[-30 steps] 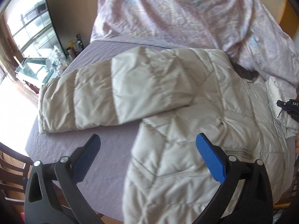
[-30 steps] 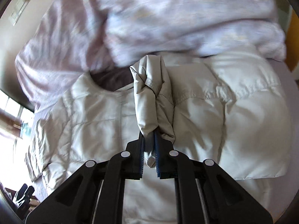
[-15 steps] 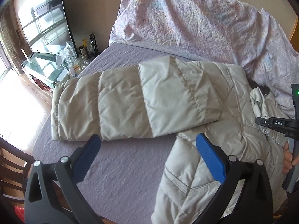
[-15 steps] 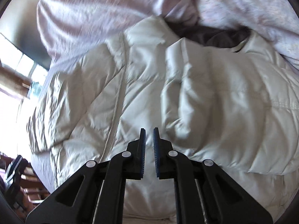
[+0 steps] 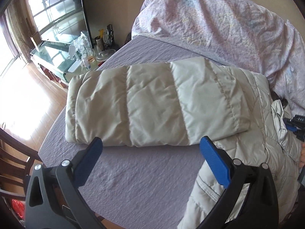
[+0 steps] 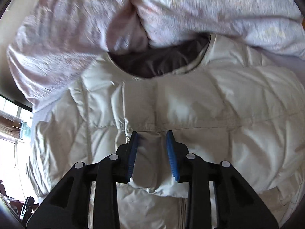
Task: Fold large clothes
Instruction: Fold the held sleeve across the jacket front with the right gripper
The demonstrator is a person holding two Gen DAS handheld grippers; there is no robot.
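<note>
A cream quilted puffer jacket [image 6: 190, 114] lies on the bed's purple sheet [image 5: 144, 179]. Its left sleeve [image 5: 152, 103] stretches out sideways toward the bed's left edge. My left gripper [image 5: 152, 145] is open and empty, just in front of that sleeve and above the sheet. My right gripper [image 6: 152, 135] is open, low over the folded-in right sleeve on the jacket's chest, below the dark-lined collar [image 6: 158, 64]. The right gripper's tip also shows at the right edge of the left wrist view [image 5: 294, 126].
A crumpled pink floral duvet [image 5: 219, 22] is heaped behind the jacket at the bed's head. Left of the bed stand a glass table [image 5: 55, 57] with bottles and jars, and a wooden chair [image 5: 13, 164] at the bed's near corner.
My right gripper let go of the right sleeve it held pinched, leaving it folded across the chest, and opened. My left gripper swung left, from the jacket's body toward the outstretched sleeve.
</note>
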